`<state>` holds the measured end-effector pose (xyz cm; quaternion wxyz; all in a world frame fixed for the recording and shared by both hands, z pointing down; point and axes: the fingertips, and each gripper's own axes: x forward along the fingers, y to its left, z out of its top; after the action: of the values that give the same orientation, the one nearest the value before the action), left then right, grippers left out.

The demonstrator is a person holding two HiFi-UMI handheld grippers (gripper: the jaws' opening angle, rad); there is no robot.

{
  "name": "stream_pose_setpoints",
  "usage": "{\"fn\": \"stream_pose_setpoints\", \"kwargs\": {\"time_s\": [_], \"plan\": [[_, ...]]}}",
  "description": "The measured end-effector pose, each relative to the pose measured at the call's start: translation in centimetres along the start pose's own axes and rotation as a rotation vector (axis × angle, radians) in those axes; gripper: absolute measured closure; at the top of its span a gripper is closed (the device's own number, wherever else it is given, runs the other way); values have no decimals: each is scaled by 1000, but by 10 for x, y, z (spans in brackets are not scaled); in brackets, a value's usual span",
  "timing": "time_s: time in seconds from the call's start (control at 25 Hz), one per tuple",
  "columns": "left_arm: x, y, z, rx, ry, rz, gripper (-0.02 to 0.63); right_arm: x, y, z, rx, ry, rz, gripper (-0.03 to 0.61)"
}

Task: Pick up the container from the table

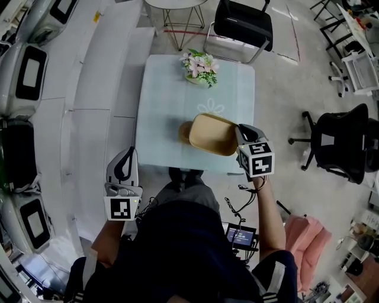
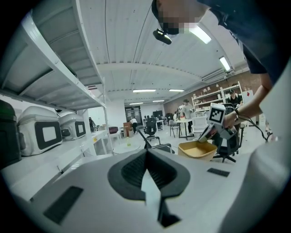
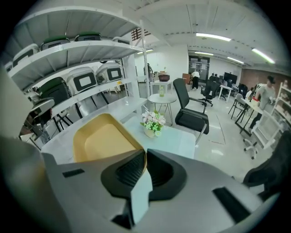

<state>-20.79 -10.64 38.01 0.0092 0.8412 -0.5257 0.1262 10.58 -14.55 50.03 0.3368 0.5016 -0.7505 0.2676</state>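
Observation:
The tan, shallow container [image 1: 213, 135] hangs tilted in the air above the near right part of the pale table [image 1: 166, 106]. My right gripper [image 1: 240, 136] is shut on the container's right rim. In the right gripper view the rim [image 3: 102, 141] runs in between the closed jaws [image 3: 145, 154]. My left gripper [image 1: 127, 154] hovers off the table's near left corner, away from the container, its jaws together with nothing in them [image 2: 146, 154]. From the left gripper view the container [image 2: 198, 149] is seen far off, held up by the right gripper [image 2: 210, 131].
A pot of flowers [image 1: 200, 66] stands at the table's far edge. A black chair [image 1: 243, 23] and a small round table [image 1: 177, 7] are behind it. White shelves with appliances [image 1: 29, 71] line the left side. A black office chair [image 1: 343, 142] stands to the right.

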Motion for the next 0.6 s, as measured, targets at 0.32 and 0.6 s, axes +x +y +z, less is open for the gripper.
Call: {"fn": "stream_pose_setpoints", "kwargs": {"time_s": [0.32, 0.6], "plan": [[-15, -6, 6, -7, -12, -6, 611, -46, 21, 6, -31, 8, 15, 560], [-25, -10, 14, -10, -32, -14, 611, -87, 38, 17, -46, -71, 3, 560]]}}
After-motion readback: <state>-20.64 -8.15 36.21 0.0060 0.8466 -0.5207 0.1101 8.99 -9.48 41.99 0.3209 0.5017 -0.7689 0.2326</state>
